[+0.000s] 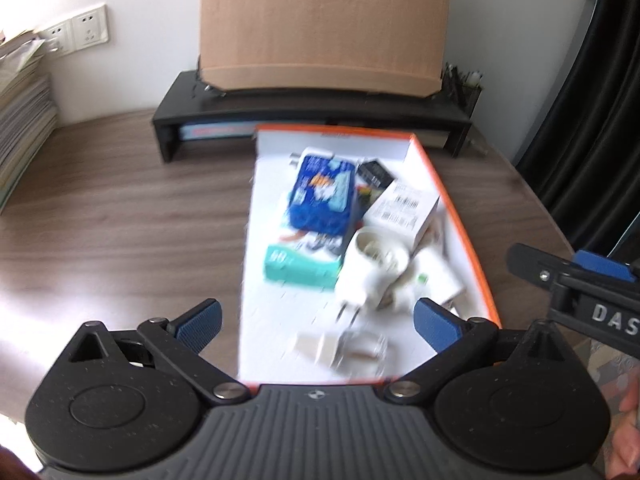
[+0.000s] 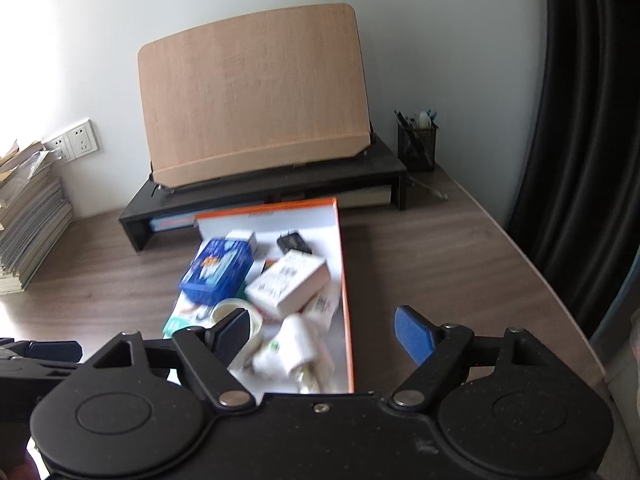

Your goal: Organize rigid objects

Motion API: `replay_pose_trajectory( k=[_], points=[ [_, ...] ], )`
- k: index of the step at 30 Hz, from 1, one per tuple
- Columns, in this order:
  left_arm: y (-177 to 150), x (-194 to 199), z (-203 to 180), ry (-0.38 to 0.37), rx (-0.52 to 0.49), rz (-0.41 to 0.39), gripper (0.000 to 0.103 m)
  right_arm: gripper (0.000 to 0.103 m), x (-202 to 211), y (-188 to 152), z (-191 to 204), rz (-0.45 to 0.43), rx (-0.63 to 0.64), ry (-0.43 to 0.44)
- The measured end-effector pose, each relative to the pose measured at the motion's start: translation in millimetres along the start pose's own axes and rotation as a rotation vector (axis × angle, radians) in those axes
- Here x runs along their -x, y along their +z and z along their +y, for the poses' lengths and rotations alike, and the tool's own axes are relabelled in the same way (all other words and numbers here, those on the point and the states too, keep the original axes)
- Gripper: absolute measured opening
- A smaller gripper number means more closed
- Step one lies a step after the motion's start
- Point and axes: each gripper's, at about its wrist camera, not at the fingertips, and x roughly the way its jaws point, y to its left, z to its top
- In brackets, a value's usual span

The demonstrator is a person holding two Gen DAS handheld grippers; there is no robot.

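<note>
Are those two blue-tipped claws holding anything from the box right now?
No. The left gripper and right gripper both stand open and empty above the box; the items lie loose inside it.

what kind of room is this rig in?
Likely a home or office study desk. A wooden book stand sits on a black monitor riser, with a mesh pen holder beside it, a stack of books by the wall sockets, and a wood-grain desktop.
</note>
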Motion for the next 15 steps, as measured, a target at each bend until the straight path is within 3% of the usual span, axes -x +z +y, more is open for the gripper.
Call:
replay_pose_trajectory(
  k=[15],
  points=[
    [-34,17,7,-0.015,-0.034,0.016,0.103,0.095,33,-40,7,0.04,-0.025,-0.051]
  ],
)
